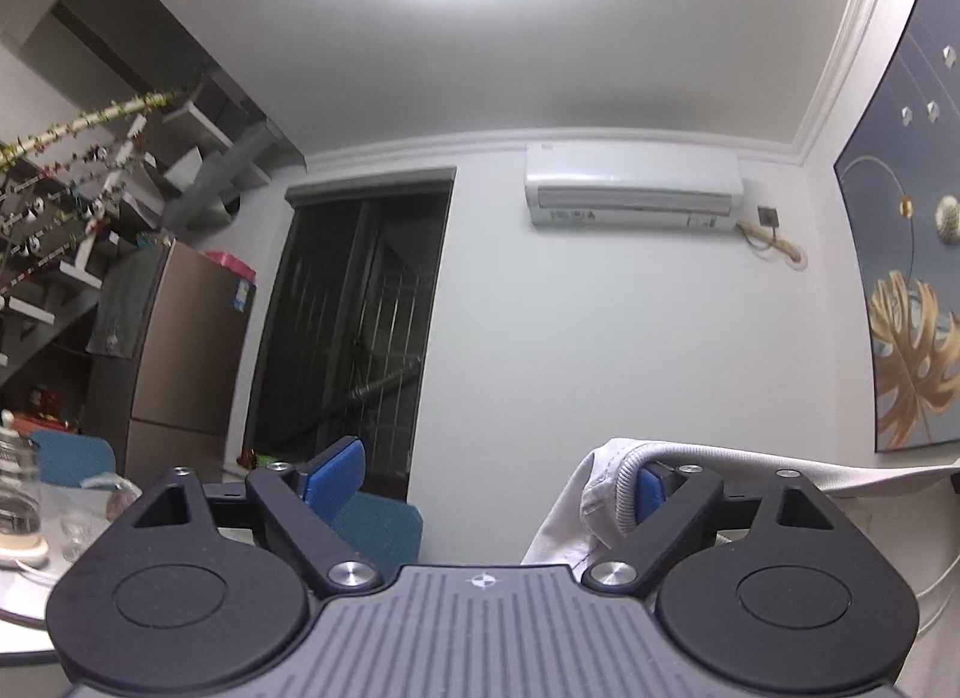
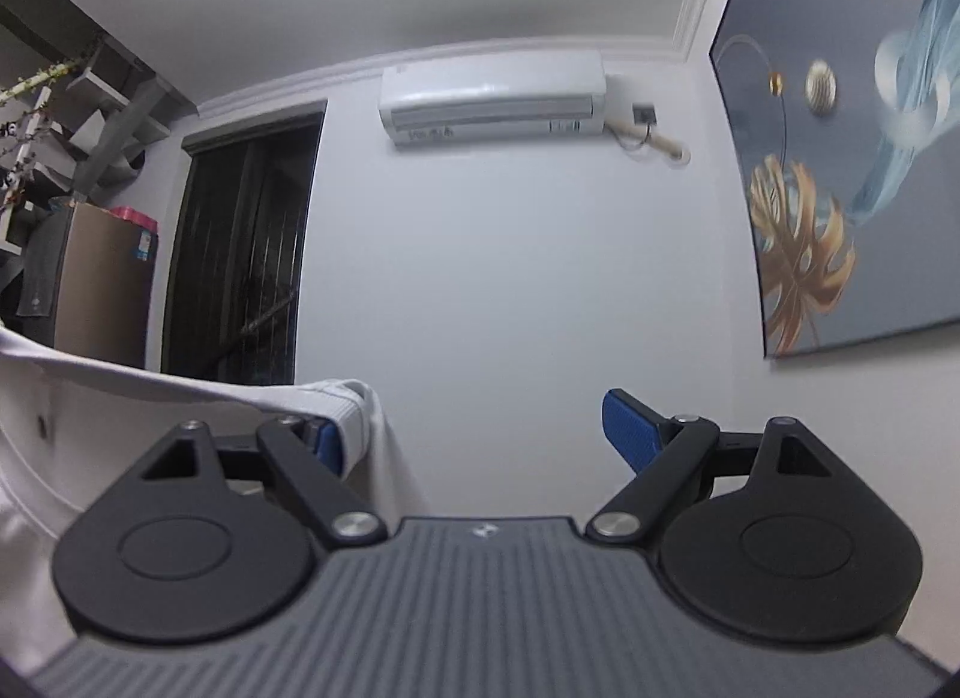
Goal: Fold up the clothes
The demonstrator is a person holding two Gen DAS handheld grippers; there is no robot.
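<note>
Both grippers tilted up toward the wall — left gripper (image 1: pixel 492 485) and right gripper (image 2: pixel 474 437) fingers spread apart, white garment (image 1: pixel 576 518) draped over one finger each.

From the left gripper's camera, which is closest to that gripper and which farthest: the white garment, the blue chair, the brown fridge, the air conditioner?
1. white garment: draped over the right finger of the left gripper, touching it.
2. blue chair: just beyond the fingers, low and left of centre.
3. brown fridge: farther back, on the left.
4. air conditioner: high on the far wall.
</note>
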